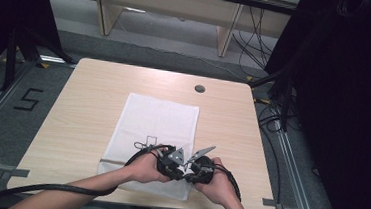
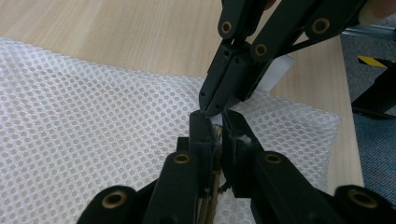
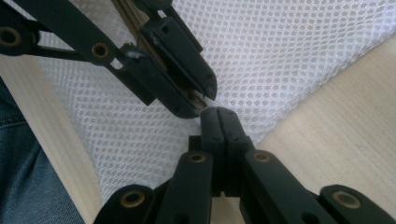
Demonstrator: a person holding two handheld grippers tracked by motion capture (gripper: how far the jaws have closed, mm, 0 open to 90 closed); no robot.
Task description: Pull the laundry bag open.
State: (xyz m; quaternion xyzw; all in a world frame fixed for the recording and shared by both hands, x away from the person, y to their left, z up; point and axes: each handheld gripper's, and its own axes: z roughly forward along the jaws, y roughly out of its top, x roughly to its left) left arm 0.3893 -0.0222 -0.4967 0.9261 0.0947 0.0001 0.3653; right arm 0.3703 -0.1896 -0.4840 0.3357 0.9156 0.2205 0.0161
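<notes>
A white mesh bag [image 1: 157, 120] lies flat on the wooden table [image 1: 83, 106]. Both grippers meet tip to tip over its near right part. My left gripper [image 2: 214, 122] is shut on the bag's edge, with a brownish strip and a white bit showing between its jaws. From the right hand, my right gripper [image 3: 217, 113] has its jaws pressed together, and its tip touches that same spot. Whether it pinches anything is hidden. The mesh bag [image 2: 93, 121] spreads to the left of the jaws. In the high view the left gripper [image 1: 182, 170] and right gripper [image 1: 190, 170] sit between both hands.
A white label [image 2: 279, 74] sticks up behind the right gripper [image 2: 209, 108]. The table's near edge runs just behind the hands. A round cable hole [image 1: 200, 88] sits at the table's far side. Black cables trail from both grippers.
</notes>
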